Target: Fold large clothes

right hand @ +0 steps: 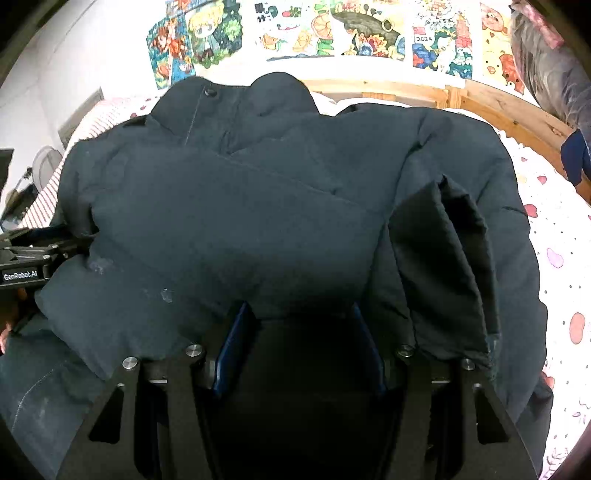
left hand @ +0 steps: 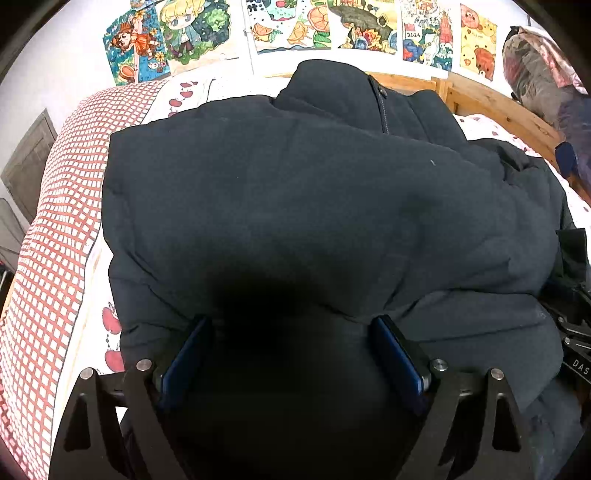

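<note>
A big dark navy padded jacket (left hand: 295, 192) lies on the bed with its collar (left hand: 332, 92) toward the wall. My left gripper (left hand: 291, 332) sits at the near hem. Its blue pads (left hand: 397, 354) stand wide apart, with fabric bulging between them and over the tips. My right gripper (right hand: 303, 321) is at the hem further right, its jaws closer together and pressing a thick fold of the jacket (right hand: 258, 221). A folded sleeve (right hand: 443, 266) lies just right of it. Each view shows the other gripper at its edge: the right gripper (left hand: 576, 332) and the left gripper (right hand: 26, 258).
The bed has a white sheet (right hand: 554, 240) with pink prints and a red checked quilt (left hand: 55, 240) along the left. A wooden bed rail (left hand: 498, 107) runs behind the jacket under colourful posters (left hand: 351, 26). Bundled fabric (left hand: 535, 66) hangs at the far right.
</note>
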`<action>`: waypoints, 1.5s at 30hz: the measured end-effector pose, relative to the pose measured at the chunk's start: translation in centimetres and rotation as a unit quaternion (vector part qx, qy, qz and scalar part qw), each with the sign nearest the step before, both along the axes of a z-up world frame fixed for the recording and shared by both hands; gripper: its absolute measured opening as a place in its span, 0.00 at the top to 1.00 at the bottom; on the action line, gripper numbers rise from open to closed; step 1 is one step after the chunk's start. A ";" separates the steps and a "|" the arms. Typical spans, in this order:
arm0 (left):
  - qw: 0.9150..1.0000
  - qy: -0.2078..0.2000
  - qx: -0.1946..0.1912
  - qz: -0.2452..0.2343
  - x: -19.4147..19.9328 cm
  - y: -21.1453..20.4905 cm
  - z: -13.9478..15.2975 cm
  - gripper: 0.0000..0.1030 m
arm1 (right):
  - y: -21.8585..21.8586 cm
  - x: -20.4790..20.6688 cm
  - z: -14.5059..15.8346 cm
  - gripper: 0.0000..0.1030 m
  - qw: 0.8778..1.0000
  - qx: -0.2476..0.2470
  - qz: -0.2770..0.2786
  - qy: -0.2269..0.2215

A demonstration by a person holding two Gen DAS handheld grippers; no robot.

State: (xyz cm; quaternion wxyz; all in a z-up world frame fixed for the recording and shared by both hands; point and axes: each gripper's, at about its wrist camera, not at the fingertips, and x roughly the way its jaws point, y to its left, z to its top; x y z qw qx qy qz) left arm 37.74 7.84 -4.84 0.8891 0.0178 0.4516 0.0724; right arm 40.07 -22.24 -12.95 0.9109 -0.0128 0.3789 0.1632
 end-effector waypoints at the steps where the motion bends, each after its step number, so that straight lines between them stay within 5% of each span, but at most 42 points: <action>1: 1.000 -0.003 -0.005 0.000 -0.1 0.1 0.1 0.14 | -0.2 -0.1 0.0 0.49 1.000 0.010 0.001 -0.002; 9: 0.998 -0.048 -0.043 -0.003 -1.3 0.9 0.9 0.12 | -1.0 -1.2 0.2 0.46 0.999 0.043 0.003 -0.027; 12: 0.996 -0.060 -0.069 -0.005 -1.5 2.0 1.3 0.11 | -1.6 -2.1 1.3 0.33 0.997 0.061 0.011 -0.048; 18: 0.987 -0.051 -0.150 0.013 -1.5 4.1 4.5 0.11 | -3.2 0.3 4.5 0.30 0.996 0.091 0.020 -0.010; 20: 0.986 -0.047 -0.161 0.022 0.0 5.4 6.0 0.11 | -3.0 2.0 6.4 0.26 0.996 0.082 0.024 -0.006; 28: 0.985 -0.054 -0.161 0.016 8.4 6.8 9.9 0.11 | -0.3 13.3 10.4 0.21 0.980 0.186 0.019 0.069; 32: 0.986 -0.039 -0.165 0.012 13.8 6.3 9.3 0.11 | 2.2 18.6 8.6 0.21 0.976 0.192 -0.006 0.103; 39: 0.972 -0.025 -0.229 0.040 20.7 6.4 5.7 0.12 | 4.2 26.3 4.4 0.23 0.946 0.285 -0.043 0.149; 42: 0.965 -0.027 -0.259 0.032 22.1 6.1 4.8 0.22 | 5.9 27.7 2.7 0.46 0.942 0.284 -0.049 0.174; 44: 0.963 -0.023 -0.267 0.011 22.6 5.3 4.5 0.55 | 6.3 27.8 2.2 0.59 0.940 0.284 -0.053 0.180; 45: 0.964 -0.020 -0.266 0.004 22.5 5.1 4.4 0.63 | 6.5 27.6 2.2 0.64 0.941 0.283 -0.050 0.178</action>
